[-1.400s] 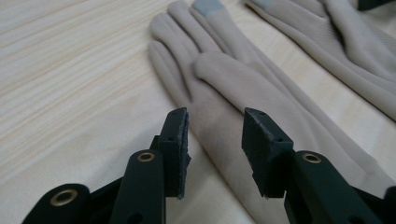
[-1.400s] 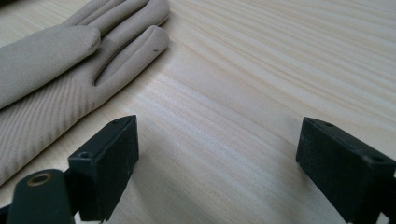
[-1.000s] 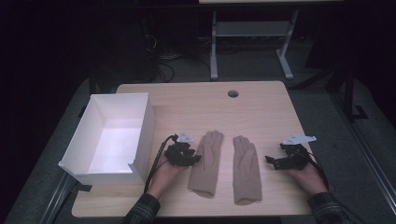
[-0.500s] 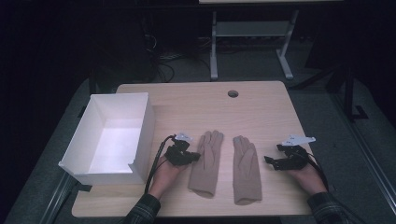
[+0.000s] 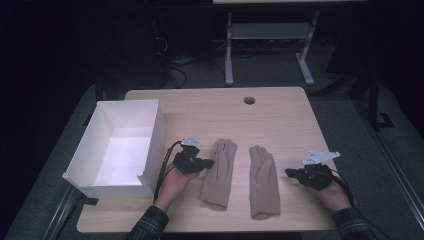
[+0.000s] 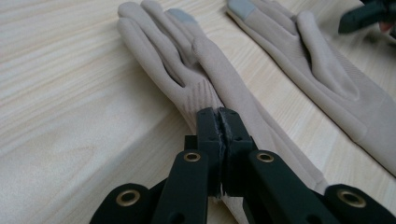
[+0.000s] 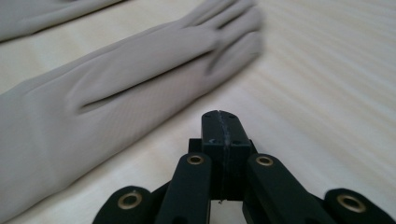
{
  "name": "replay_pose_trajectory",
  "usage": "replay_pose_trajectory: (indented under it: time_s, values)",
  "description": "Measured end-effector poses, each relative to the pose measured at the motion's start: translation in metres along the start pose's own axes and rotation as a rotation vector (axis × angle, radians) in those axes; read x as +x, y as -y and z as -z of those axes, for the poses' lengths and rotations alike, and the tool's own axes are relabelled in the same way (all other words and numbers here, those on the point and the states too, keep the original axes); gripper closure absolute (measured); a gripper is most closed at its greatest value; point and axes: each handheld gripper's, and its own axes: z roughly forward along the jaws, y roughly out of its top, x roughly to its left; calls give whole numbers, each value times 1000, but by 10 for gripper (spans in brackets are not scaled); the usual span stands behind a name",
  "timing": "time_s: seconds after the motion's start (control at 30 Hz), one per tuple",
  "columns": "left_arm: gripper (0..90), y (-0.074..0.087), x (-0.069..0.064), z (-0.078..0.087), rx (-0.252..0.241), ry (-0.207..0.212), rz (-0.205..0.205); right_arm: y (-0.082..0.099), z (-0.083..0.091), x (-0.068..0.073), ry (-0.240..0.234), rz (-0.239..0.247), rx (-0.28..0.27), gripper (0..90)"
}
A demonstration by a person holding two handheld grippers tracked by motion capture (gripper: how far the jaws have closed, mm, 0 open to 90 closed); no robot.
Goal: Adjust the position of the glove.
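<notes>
Two beige gloves are lying flat side by side on the wooden table [image 5: 280, 115], fingers pointing away from the person, and the left glove [image 5: 219, 172] is serving as the landmark here. The right glove [image 5: 263, 180] is lying just to its right, apart from it, with a strip of bare wood between them. The white open box [image 5: 120, 145] is standing to the left of the left glove, near the table's left edge.

The left gripper [image 5: 206, 163] is resting at the left glove's left edge, about midway along it; in the left gripper view its jaws are pressed together, tips sitting at the glove's edge over the fabric, though I cannot tell whether any cloth is pinched between them. The right gripper [image 5: 290, 173] is hovering well to the right of the left glove, just beyond the right glove's far side; its jaws have just been closing and are meeting with nothing between them, above bare wood
</notes>
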Motion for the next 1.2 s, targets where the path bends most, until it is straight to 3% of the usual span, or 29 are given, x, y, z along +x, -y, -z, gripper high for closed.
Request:
replay_pose_trajectory:
  time_s: [0.13,0.27,0.5,0.83,1.2]
  values:
    - [882,0,1,2,-5,8,7,1,-2,11,-58,32,14,898]
    - [882,-1,1,5,-17,32,17,-2,-6,15,-106,30,28,897]
    - [882,-5,-1,7,-18,56,8,-6,-16,21,-156,72,57,897]
    - [882,-10,-6,4,-20,91,4,-17,-28,32,-184,109,63,897]
    - [882,-29,-14,-10,-32,115,-27,-25,-36,36,-194,112,68,897]
